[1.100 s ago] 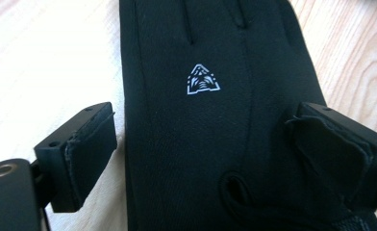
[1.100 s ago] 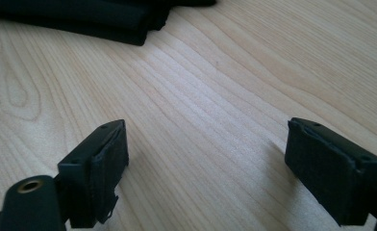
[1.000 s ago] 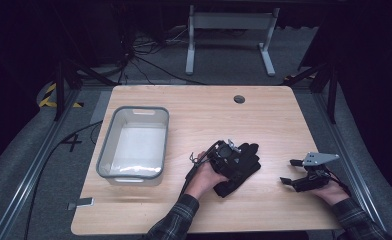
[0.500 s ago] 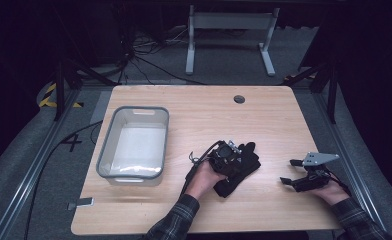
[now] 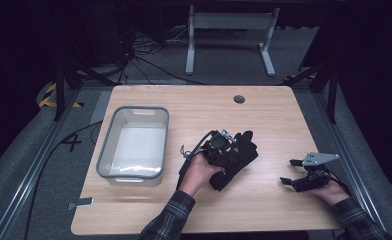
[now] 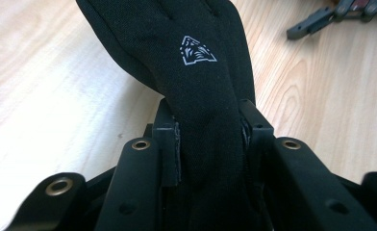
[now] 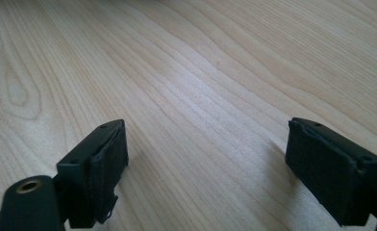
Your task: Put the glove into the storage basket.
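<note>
A wooden table seen from above, with a black glove lying right of its middle as the landmark. Nearest the viewer, a person's two forearms in plaid sleeves reach in from the bottom edge.

The left gripper sits on the near-left side of the glove. In the left gripper view its two black jaws are clamped on a fold of the glove, just below a small white triangular logo. The wood shows close under the fabric here – whether the gripped part has left the surface, I cannot tell.

Compared with a second ago, the left gripper has shifted a little toward the glove's near-left end, and the fabric there looks slightly more bunched. My reading is that the grip is made and the glove is ready to be carried.

The right gripper rests well to the right of the glove, near the table's right edge, unmoved over the last second. In the right gripper view its jaws stand wide apart with bare wood between them – it holds nothing.

To the left of the glove, a clear plastic bin stands empty, its nearest wall a short way off. The strip of table between glove and bin is bare, so a move leftward looks unobstructed. Beyond the glove, the far half of the table holds a small round cable hole.
</note>
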